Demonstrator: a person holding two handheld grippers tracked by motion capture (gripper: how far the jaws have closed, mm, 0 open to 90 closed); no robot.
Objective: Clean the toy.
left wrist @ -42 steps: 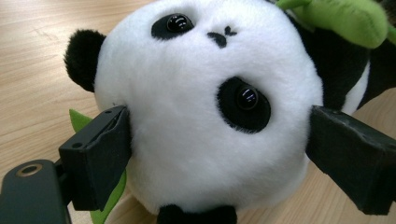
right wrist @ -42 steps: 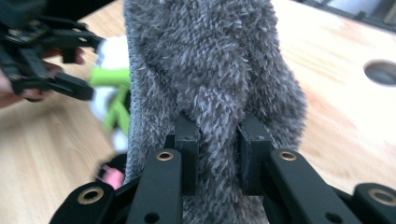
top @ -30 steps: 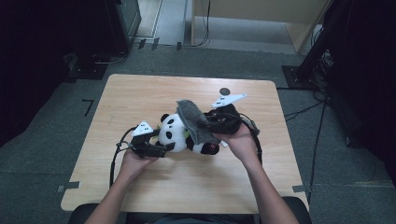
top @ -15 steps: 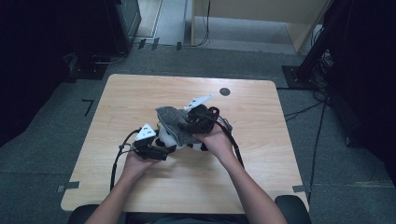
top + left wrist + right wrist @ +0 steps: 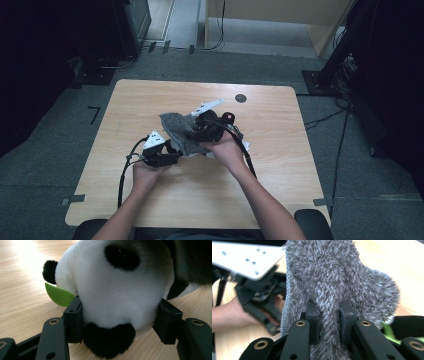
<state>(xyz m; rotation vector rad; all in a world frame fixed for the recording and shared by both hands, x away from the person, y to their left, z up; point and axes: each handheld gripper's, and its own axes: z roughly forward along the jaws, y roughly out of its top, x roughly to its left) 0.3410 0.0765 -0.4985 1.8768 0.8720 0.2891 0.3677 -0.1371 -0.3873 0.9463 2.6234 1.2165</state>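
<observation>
While pinching the grey cloth at frame centre with the right tool, squeezing the toy panda's head with the left tool, just closed.

Light wooden table on grey carpet. Dark cabinet far left, pale wooden furniture far right, cables trailing right.

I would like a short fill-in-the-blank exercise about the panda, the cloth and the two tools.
1. The left tool has its pads on the head of a toy ____.
2. The right tool pinches a grey ____.
3. The leaf by the toy's head is ____.
4. The table is made of ____.

Missing words: panda; cloth; green; wood
</observation>
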